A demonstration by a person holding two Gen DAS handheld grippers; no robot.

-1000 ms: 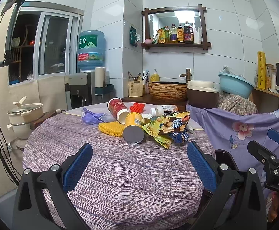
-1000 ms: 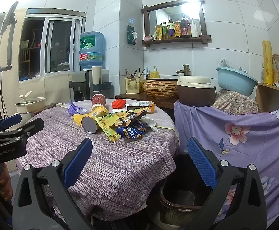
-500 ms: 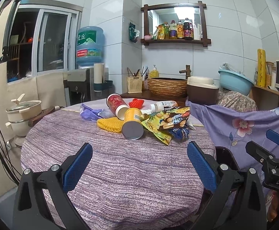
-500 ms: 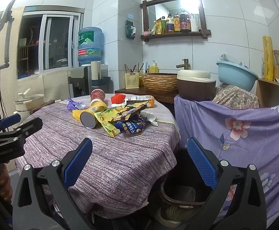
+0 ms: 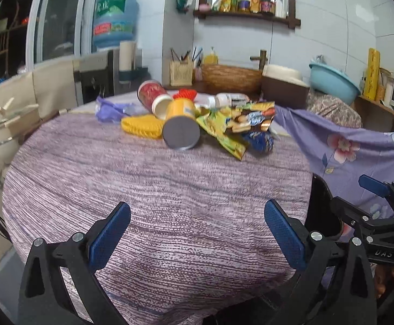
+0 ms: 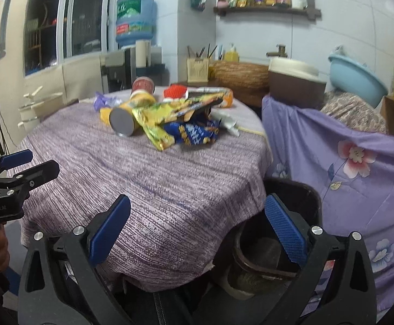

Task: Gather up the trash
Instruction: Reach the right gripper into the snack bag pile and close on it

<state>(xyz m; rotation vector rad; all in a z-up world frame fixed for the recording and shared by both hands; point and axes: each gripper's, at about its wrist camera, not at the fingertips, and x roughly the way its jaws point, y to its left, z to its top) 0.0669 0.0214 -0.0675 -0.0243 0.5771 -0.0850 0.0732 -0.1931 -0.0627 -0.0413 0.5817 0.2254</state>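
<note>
Approach is the step in hand, judging by the left wrist view: the left gripper hangs over the near part of the table with its blue-padded jaws spread wide and nothing between them. The trash sits in a heap on the far side of the table, well apart from the pads. Nearest lies a yellow can on its side, a smooth cylinder with its flat grey end facing the camera. Beside it are a yellow netted sponge, a red can also tipped over, a crumpled purple bag and glossy, creased snack wrappers. The tablecloth is a coarse striped purple weave. The right gripper shows at the right edge, off the table.

From the right wrist view, the right gripper is likewise wide open and empty, held at the table's near edge. Just below and right of it stands a dark, round bin, tucked against the table and a flowered purple cloth. The blue wrapper lies closest to this side. The left gripper shows at the left edge.

The next move likely calls for reaching forward to the heap; the can may roll, and thin wrappers need a pinch on a raised fold.
</note>
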